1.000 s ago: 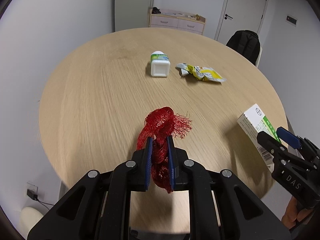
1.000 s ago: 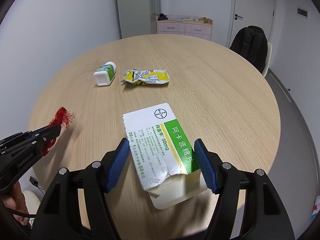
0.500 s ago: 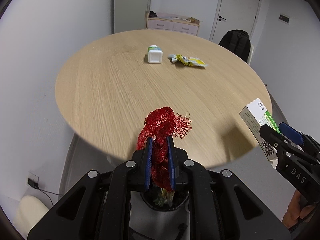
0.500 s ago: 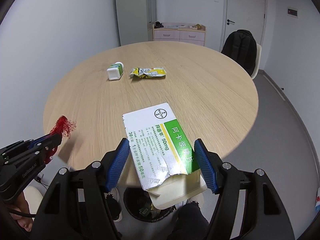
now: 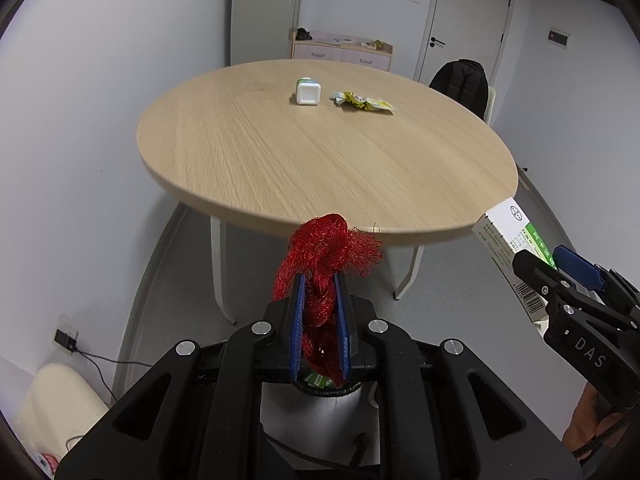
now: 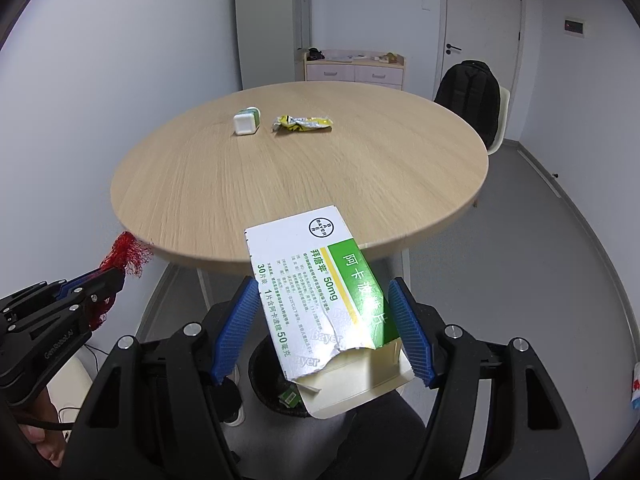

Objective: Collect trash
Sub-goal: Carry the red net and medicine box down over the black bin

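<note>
My left gripper (image 5: 319, 280) is shut on a wad of red mesh netting (image 5: 328, 248), held off the near edge of the round wooden table (image 5: 320, 160), above a dark trash bin (image 5: 320, 386) mostly hidden behind the fingers. My right gripper (image 6: 324, 300) is shut on a torn white and green medicine box (image 6: 320, 280), held above the black trash bin (image 6: 276, 384) on the floor. A small white bottle (image 5: 308, 91) and a yellow wrapper (image 5: 362, 101) lie on the far side of the table. The right gripper with the box shows at the right of the left wrist view (image 5: 560, 268).
A chair with a black backpack (image 6: 472, 92) stands behind the table on the right. A pink-drawered cabinet (image 6: 354, 66) and a door (image 6: 480, 28) are at the back wall. A wall socket with a cable (image 5: 66, 340) is low on the left. Grey floor surrounds the table.
Both grippers have pulled back from over the table and now hang beyond its near edge, above the bin. Each keeps hold of its item.
</note>
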`<state>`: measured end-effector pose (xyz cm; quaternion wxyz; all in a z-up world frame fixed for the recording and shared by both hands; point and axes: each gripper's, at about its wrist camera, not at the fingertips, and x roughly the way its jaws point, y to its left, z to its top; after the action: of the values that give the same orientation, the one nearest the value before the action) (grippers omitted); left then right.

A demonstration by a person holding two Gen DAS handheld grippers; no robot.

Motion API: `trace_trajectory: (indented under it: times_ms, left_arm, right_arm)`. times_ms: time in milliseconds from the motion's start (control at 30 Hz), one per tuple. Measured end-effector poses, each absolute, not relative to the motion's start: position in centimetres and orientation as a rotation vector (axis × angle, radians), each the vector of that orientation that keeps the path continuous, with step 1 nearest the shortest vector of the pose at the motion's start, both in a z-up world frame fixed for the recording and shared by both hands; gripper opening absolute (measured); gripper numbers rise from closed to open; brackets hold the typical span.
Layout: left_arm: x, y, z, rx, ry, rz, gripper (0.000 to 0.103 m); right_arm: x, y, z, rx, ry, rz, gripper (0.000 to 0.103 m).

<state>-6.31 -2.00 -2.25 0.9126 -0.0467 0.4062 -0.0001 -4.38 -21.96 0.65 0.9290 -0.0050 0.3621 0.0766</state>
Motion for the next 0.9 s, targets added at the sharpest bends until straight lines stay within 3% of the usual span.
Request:
trace_trajectory:
  times_ms: [433,900]
  left_arm:
    - [-9.1,-2.3,-6.2,-0.088,0.873,-0.004,0.013]
    - [-6.8,-1.6,-13.0,-0.113,0.944,-0.004,0.013]
  right_arm:
    - [-8.7,-21.9,-2.1,-0.005,0.748,0.148,0.064]
    - [-6.8,-21.4,-8.2,-0.003,0.813,0.105,0.064]
